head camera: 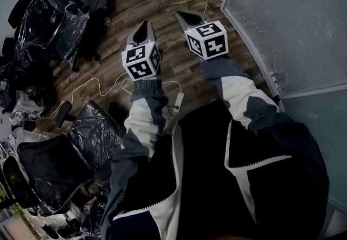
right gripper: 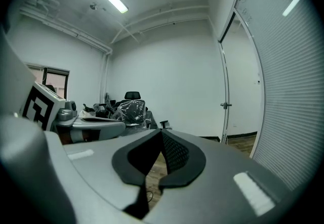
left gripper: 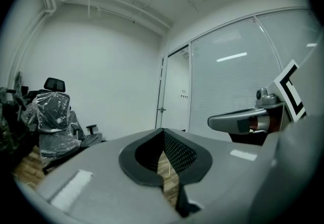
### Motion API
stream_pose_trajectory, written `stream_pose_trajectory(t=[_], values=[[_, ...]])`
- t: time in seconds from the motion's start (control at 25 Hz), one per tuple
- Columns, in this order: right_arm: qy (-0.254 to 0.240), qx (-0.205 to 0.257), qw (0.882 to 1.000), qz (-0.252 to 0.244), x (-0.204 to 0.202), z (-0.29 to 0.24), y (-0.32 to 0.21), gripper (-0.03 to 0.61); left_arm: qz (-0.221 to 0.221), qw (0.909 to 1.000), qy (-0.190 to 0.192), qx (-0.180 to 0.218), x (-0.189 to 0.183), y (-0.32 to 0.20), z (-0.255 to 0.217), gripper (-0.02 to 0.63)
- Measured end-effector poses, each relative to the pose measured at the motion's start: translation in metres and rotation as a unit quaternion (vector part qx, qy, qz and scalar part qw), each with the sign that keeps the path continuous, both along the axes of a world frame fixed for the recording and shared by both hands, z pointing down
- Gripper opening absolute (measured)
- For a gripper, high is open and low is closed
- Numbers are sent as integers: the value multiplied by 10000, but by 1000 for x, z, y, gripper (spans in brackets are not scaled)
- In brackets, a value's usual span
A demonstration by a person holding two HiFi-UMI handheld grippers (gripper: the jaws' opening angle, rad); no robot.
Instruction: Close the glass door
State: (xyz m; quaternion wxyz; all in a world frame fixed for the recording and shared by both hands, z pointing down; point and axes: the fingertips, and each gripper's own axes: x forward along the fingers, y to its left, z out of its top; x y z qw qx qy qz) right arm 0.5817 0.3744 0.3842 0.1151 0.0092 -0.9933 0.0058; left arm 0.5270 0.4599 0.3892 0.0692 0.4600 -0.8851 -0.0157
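We hold the grey left gripper (head camera: 145, 25) and grey right gripper (head camera: 182, 15) side by side, each with jaws pressed together on nothing. The frosted, metal-framed glass door (head camera: 293, 22) stands just right of the right gripper, not touching it.

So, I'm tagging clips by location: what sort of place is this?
Probably an office room not yet set up: plastic-wrapped office chairs, a frosted glass partition wall, and a wood-look floor.

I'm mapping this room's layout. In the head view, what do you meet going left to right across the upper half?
Plastic-wrapped office chairs → left gripper → right gripper → frosted glass panel.
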Motion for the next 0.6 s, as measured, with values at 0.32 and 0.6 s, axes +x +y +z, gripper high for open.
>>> stream_pose_trajectory(t=[0.32,0.6], values=[[116,-123,9997,-155,-36,19,-14,5,-178,9996,142,-169,-31,-6,21,5],[129,-327,9989,-309,-89,34,-61,5,-320,9988,173,-337,-78,-51,32,5]])
